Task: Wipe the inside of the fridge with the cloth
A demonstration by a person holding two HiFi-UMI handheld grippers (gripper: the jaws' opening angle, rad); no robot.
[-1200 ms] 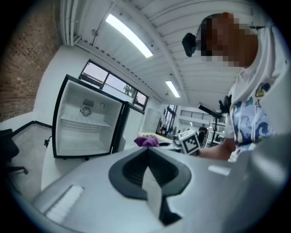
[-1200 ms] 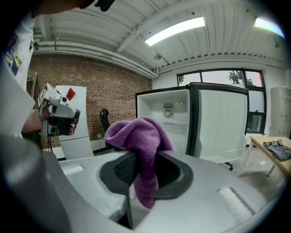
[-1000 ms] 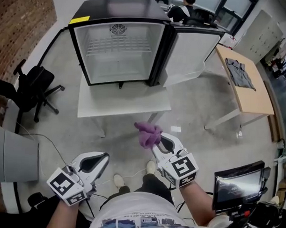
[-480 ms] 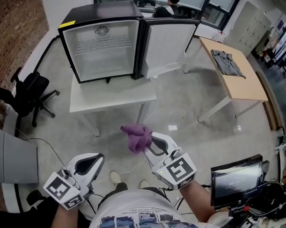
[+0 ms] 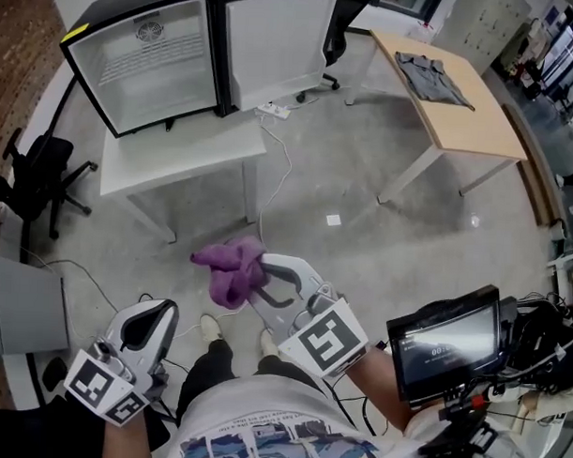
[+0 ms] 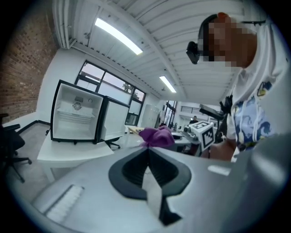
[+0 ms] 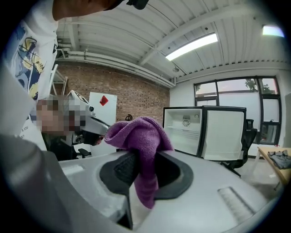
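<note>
Concrete floor below, fridge open well ahead. Right gripper pinches the cloth; left gripper is pressed together, empty. Risk: dangling folds may snag the shelf and pull free.

readable text: none I can make out | screen: print too small | yellow sticker on fridge: blurred

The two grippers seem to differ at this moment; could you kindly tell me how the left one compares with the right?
The right gripper is shut on the purple cloth, which bunches above its jaws; the left gripper is shut on nothing, its jaws meeting. In the head view the right gripper reaches forward over the floor, while the left gripper sits low beside the person's body. Both are well short of the open fridge.
</note>
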